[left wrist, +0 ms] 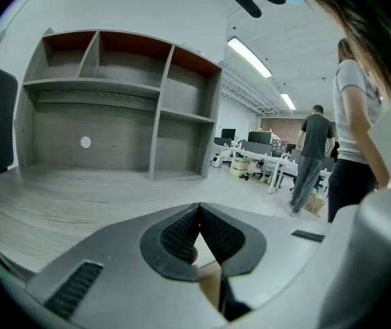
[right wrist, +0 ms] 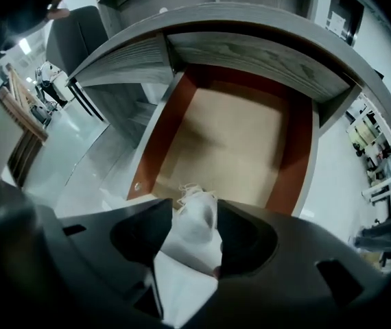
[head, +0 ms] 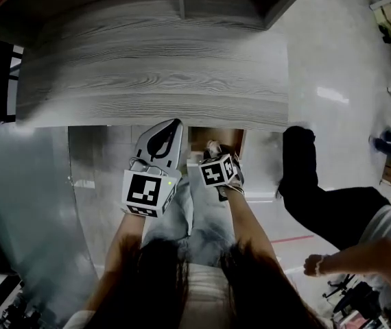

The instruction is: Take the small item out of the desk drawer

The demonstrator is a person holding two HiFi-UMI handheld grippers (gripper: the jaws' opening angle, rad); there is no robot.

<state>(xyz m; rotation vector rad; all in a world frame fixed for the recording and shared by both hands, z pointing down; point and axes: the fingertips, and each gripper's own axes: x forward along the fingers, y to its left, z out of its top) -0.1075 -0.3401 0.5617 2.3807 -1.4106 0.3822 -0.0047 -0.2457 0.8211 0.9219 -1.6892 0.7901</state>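
The desk drawer [right wrist: 230, 136] stands pulled out under the grey wooden desk top [head: 154, 67]; it has a tan floor and reddish-brown side walls. At its near end lies a small white cloth pouch [right wrist: 194, 228] with a gathered top. My right gripper [right wrist: 194, 208] points steeply down into the drawer, and the pouch sits between its wide jaws, which are open. In the head view its marker cube [head: 219, 172] hangs over the drawer [head: 216, 137]. My left gripper [head: 173, 125] is held to the left at the desk's front edge. Its jaws [left wrist: 199, 208] are shut and hold nothing.
A grey shelf unit [left wrist: 113, 101] stands at the back of the desk. A person in dark trousers [head: 305, 177] stands close on the right, and another person [left wrist: 315, 156] is farther off among office tables. A dark chair [right wrist: 79, 36] sits left of the desk.
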